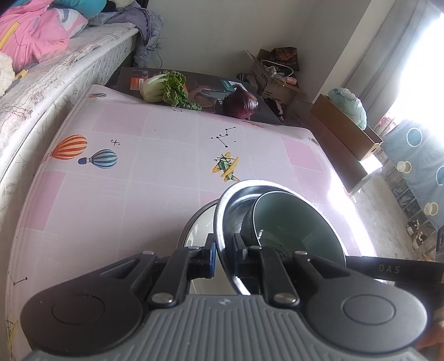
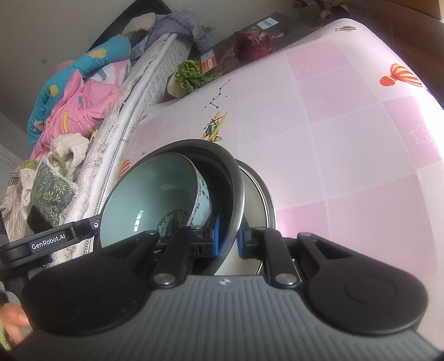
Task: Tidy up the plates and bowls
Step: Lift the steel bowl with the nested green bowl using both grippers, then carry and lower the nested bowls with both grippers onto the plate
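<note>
Left wrist: left gripper (image 1: 222, 254) clamping steel bowl (image 1: 222, 216) rim; right gripper (image 2: 229, 238) likewise

Shiny polished metal bowl (image 1: 236, 200), glossy glazed celadon ceramic bowl (image 1: 299, 222) nested inside it, beneath them smooth printed pink plastic tablecloth (image 1: 155, 172), beyond the metal bowl matt cardboard box (image 1: 272, 83)

"DAS" in pale letters on black gripper arm (image 1: 388, 268) at right edge of left wrist view. "GenRobot.AI" in white on black gripper arm (image 2: 48, 244) at left of right wrist view. "PHILIPS" on white label of dark flat box (image 2: 267, 23) at far table end, barely legible. Print on orange sticker (image 2: 208, 61) and cardboard box (image 1: 273, 83) too small to read.
</note>
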Action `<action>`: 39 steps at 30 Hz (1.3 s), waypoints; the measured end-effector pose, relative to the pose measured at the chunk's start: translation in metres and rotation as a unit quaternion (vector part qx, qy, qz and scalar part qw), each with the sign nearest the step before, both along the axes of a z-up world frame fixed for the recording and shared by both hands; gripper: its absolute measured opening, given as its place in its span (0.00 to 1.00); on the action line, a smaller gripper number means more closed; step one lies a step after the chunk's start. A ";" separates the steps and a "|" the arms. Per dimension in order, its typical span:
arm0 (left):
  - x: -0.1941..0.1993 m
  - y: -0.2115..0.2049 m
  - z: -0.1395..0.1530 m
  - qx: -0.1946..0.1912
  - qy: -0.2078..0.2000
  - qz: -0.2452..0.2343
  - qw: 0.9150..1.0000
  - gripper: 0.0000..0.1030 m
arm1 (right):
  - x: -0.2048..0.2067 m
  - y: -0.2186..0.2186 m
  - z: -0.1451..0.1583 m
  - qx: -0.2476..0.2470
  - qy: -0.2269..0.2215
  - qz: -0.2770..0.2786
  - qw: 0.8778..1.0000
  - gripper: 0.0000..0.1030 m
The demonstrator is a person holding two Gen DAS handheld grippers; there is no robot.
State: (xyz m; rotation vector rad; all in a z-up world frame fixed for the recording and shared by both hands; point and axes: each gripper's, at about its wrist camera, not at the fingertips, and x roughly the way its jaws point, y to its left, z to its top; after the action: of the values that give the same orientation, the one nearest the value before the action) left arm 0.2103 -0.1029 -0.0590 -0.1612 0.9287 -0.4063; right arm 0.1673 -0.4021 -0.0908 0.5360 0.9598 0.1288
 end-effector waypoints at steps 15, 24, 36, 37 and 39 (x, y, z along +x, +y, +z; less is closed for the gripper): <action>-0.010 0.002 -0.022 0.030 0.005 -0.004 1.000 0.13 | 0.002 0.011 -0.013 -0.056 0.002 0.013 0.998 0.13; -0.016 0.009 -0.015 0.014 -0.007 -0.005 1.000 0.14 | 0.002 0.015 -0.009 -0.076 -0.011 0.013 0.997 0.14; -0.031 0.015 -0.012 0.006 -0.019 -0.010 1.000 0.16 | -0.004 0.011 -0.011 -0.060 -0.029 0.005 0.998 0.17; -0.031 0.015 -0.013 0.007 -0.019 -0.010 1.000 0.16 | -0.004 0.011 -0.011 -0.059 -0.029 0.004 0.998 0.17; -0.032 0.015 -0.013 0.005 -0.018 -0.010 1.000 0.17 | -0.005 0.010 -0.014 -0.053 -0.026 0.002 0.998 0.17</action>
State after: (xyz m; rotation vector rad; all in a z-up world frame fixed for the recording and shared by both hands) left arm 0.1788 -0.0877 -0.0724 -0.1360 0.8968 -0.4213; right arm 0.1623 -0.3922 -0.1043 0.4311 0.9125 0.0940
